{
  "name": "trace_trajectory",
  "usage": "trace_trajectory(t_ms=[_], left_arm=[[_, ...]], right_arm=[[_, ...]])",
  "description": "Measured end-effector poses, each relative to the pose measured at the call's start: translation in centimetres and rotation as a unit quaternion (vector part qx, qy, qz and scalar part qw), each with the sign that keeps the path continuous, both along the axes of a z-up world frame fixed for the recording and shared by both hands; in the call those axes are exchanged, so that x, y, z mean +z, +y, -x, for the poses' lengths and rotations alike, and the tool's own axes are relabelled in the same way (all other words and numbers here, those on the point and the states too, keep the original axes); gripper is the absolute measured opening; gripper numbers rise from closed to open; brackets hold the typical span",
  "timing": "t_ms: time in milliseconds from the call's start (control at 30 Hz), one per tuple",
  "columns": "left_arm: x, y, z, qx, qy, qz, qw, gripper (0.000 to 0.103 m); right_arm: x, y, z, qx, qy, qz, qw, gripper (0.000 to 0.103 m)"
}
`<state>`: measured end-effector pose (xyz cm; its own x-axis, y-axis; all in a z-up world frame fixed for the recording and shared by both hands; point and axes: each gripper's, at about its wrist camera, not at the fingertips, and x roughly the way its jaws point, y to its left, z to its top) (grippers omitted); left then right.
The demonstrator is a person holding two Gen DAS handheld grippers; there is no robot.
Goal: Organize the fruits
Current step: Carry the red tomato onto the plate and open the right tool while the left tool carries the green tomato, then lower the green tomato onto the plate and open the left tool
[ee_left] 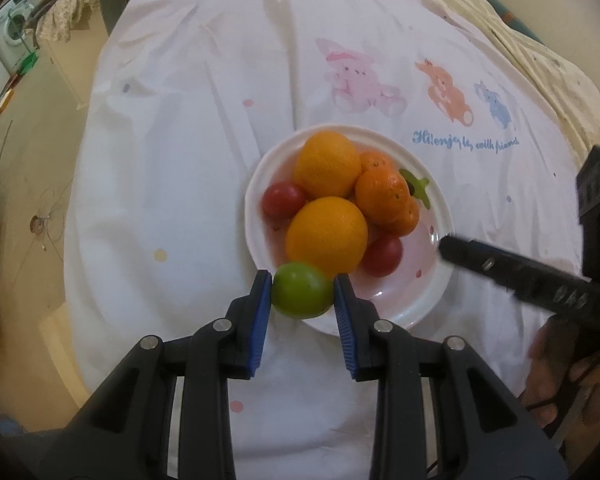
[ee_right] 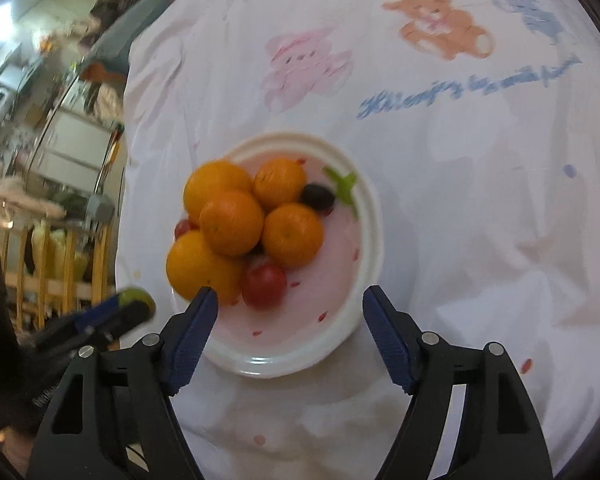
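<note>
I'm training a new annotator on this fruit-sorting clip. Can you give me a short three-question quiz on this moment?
1. What does the left hand-held gripper hold?
2. True or false: the right hand-held gripper grips a fruit.
3. How many small red round fruits does the left wrist view show in the white round plate: A one, B two, C four?

Key: 1 a round green fruit; 2 false, it is open; 3 B.
</note>
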<state>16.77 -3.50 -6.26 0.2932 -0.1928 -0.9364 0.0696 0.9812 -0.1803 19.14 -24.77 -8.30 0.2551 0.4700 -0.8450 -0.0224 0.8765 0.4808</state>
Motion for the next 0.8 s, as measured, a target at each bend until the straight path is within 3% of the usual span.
trace_trajectory(t_ms=[300, 467, 800], left_arm=[[-2.6, -3.4, 0.4, -0.026, 0.045, 0.012, 0.9986, 0.028], [-3.7, -4.9, -0.2, -0.023, 0.062, 0.030, 0.9974, 0.028], [-4.7, -5.4, -0.6, -0.006, 0.065, 0.021, 0.9977, 0.028]], right_arm=[[0.2, -3.4, -0.2, -0.063, 0.011, 0.000, 0.998, 0.078], [0.6, -3.8, 0.2, -0.061, 0.006, -0.001, 0.998, 0.078], [1.0, -4.1, 0.1, -0.062, 0.004, -0.011, 0.998, 0.078]])
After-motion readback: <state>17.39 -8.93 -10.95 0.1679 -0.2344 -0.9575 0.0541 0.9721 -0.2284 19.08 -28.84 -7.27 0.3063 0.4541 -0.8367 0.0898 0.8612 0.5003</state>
